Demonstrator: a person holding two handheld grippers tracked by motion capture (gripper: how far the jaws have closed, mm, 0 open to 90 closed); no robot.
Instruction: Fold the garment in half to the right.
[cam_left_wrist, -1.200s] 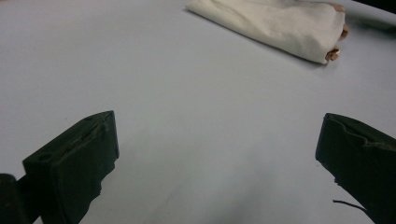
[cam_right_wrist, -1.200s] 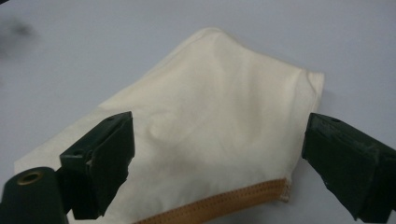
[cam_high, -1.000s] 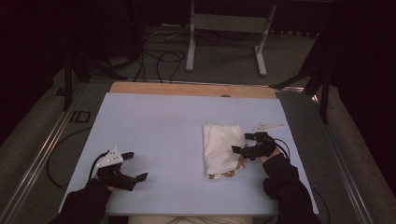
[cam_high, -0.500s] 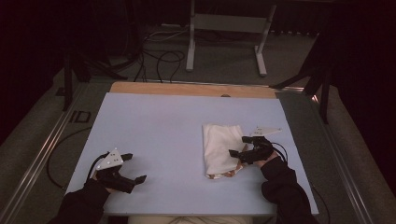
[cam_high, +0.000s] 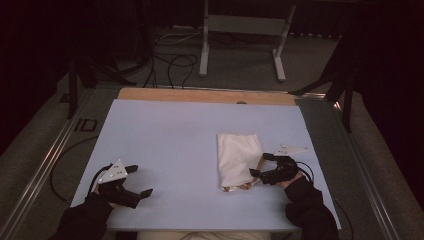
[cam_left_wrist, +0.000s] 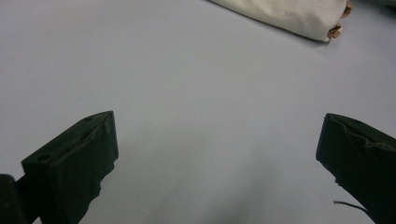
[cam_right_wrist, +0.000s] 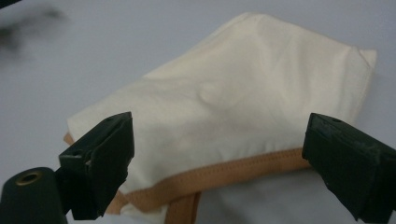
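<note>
- Pale blue worktop (cam_high: 175, 140), lit against a dark room; bare wooden strip (cam_high: 200, 95) along far edge.
- Cream cloth bag (cam_high: 237, 157), folded flat, right of centre on worktop; tan trim (cam_right_wrist: 224, 175) along its near-right edge.
- Right gripper (cam_high: 261, 166) at bag's right edge, low over worktop, jaws spread wide apart. In right gripper view, jaws straddle the trimmed edge of bag (cam_right_wrist: 243, 102); nothing clamped between them.
- Left gripper (cam_high: 139, 181) at near left of worktop, well apart from bag, jaws wide apart, holding nothing. In left gripper view, bare worktop between jaws; corner of bag (cam_left_wrist: 299, 16) at far right.
- Dark sleeves (cam_high: 82, 222) entering from near edge.
- Cables (cam_high: 170, 60) and metal stand legs (cam_high: 204, 45) on floor beyond worktop.
</note>
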